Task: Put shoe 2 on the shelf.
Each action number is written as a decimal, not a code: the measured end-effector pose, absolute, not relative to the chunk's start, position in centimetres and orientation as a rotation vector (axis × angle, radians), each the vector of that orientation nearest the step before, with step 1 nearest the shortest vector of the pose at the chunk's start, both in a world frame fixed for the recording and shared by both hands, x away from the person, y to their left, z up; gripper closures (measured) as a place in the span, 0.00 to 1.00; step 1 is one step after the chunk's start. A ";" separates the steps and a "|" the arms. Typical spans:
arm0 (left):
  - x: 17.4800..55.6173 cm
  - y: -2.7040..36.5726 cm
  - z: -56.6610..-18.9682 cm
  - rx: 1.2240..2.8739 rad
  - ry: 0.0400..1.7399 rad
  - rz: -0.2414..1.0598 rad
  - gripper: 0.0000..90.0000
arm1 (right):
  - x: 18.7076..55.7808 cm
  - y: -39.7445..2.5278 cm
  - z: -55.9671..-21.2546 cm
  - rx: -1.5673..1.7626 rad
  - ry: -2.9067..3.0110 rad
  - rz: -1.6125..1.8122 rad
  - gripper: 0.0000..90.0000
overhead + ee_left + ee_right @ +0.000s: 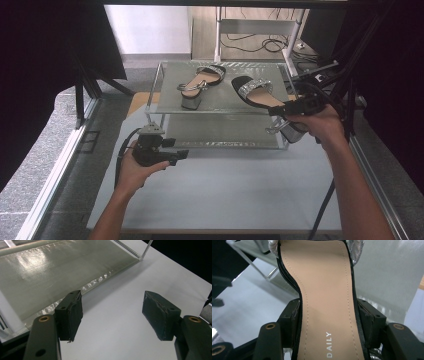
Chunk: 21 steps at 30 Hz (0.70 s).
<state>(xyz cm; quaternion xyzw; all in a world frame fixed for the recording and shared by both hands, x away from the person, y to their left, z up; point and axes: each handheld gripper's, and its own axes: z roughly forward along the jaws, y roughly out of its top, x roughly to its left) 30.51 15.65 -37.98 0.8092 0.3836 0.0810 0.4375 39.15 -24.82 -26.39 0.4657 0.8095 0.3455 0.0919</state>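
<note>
Two forearms reach in from the desk's near edge. The right gripper, raised at the rack's right end, clamps a heeled sandal by its insole over the top shelf. The left gripper hovers level near the rack's front-left corner, jaws wide apart and empty.

In the right gripper view, the sandal I held ran off the top and bottom edges, so its toe and heel were cut away, and its glittery strap showed as mere corners. My right gripper in the high view was mostly buried under my hand, its jaws too small to read. The block heel sat half behind the rack's front rail. The second sandal on the top shelf was too small for detail.
</note>
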 end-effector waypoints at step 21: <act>30.1 16.8 -37.9 2.006 0.967 0.204 0.37 | 50.6 -20.4 -28.9 1.613 2.277 0.773 0.46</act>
